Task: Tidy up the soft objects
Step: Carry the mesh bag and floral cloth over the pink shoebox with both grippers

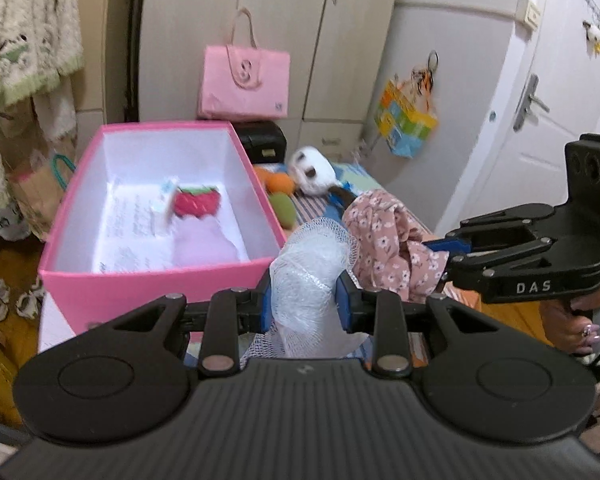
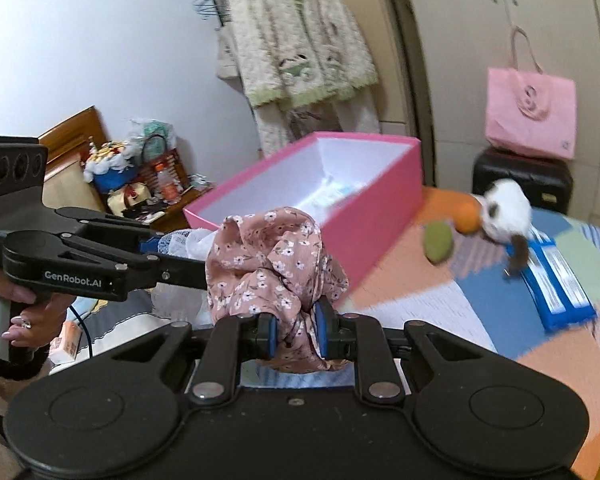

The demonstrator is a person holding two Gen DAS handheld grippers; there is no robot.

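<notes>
My left gripper [image 1: 305,303] is shut on a white mesh pouf [image 1: 312,264], held just right of the pink box's near corner. The pink box [image 1: 80,184] stands open with a red strawberry toy [image 1: 198,201] and pale pink cloth inside. My right gripper [image 2: 296,332] is shut on a bunched pink floral cloth [image 2: 268,256], in front of the pink box [image 2: 380,216]. In the left wrist view the right gripper [image 1: 446,252] comes in from the right, gripping the floral cloth [image 1: 384,240]. The left gripper's fingers [image 2: 152,246] and white mesh [image 2: 184,244] show left in the right wrist view.
On the patchwork bedspread [image 2: 480,292] lie a panda plush [image 2: 504,208], an orange plush [image 2: 460,210], a green plush [image 2: 438,242] and a blue packet [image 2: 560,284]. A pink tote [image 1: 246,80] sits on a black case [image 1: 262,140] by the wardrobe. Cluttered shelf [image 2: 140,176] at left.
</notes>
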